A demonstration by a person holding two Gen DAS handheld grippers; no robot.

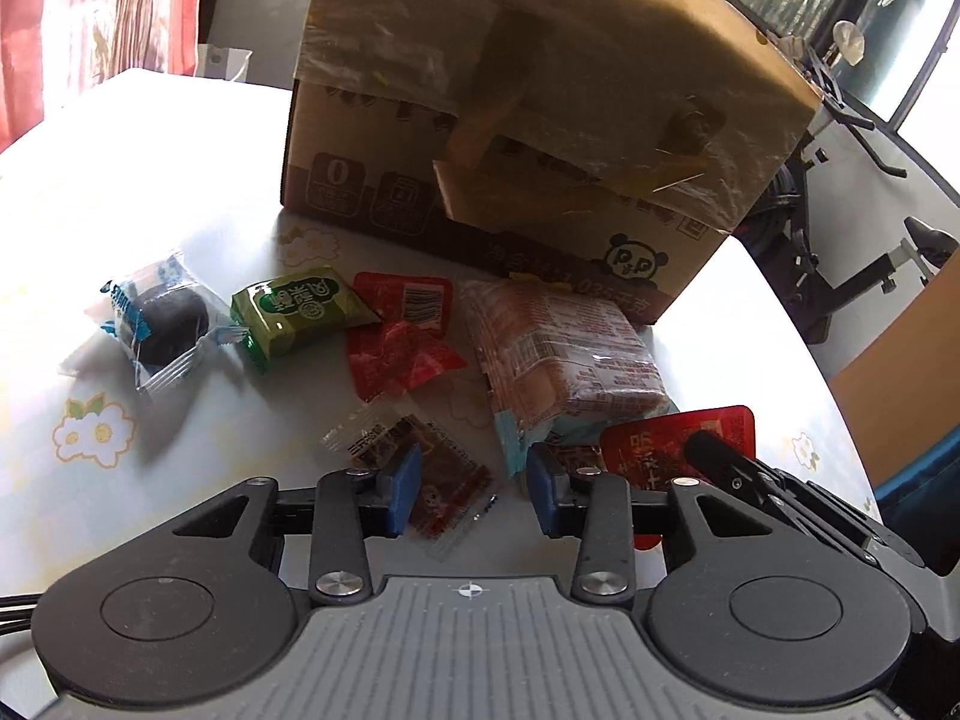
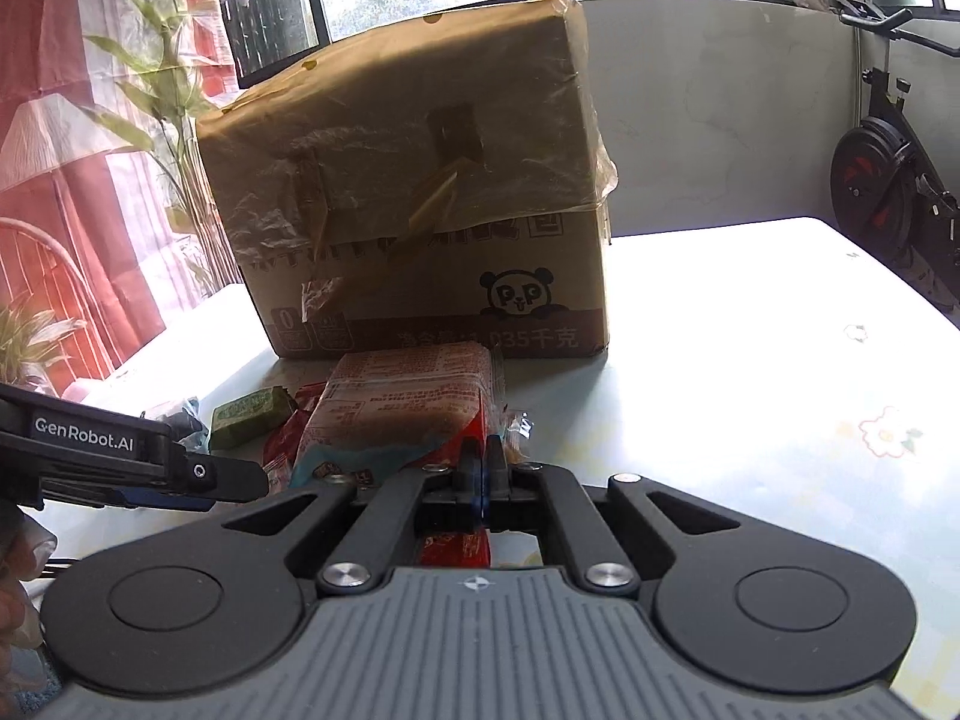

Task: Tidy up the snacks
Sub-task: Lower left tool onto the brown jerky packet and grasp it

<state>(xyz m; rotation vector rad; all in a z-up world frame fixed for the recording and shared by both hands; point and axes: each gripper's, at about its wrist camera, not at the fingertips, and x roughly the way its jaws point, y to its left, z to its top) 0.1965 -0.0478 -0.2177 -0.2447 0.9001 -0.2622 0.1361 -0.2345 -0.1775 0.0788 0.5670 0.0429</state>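
Right gripper (image 2: 480, 461) pinches red packet (image 1: 678, 450) edge-on, left gripper (image 1: 471, 483) spread.

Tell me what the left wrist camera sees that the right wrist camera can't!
Only the left wrist view shows the open left claw over a clear brown snack packet, and the round dark cake in its clear wrapper.

Only the right wrist view shows the exercise bike wheel and the right claw shut on a red packet.

Both show the cardboard box, green snack and big pink pack.
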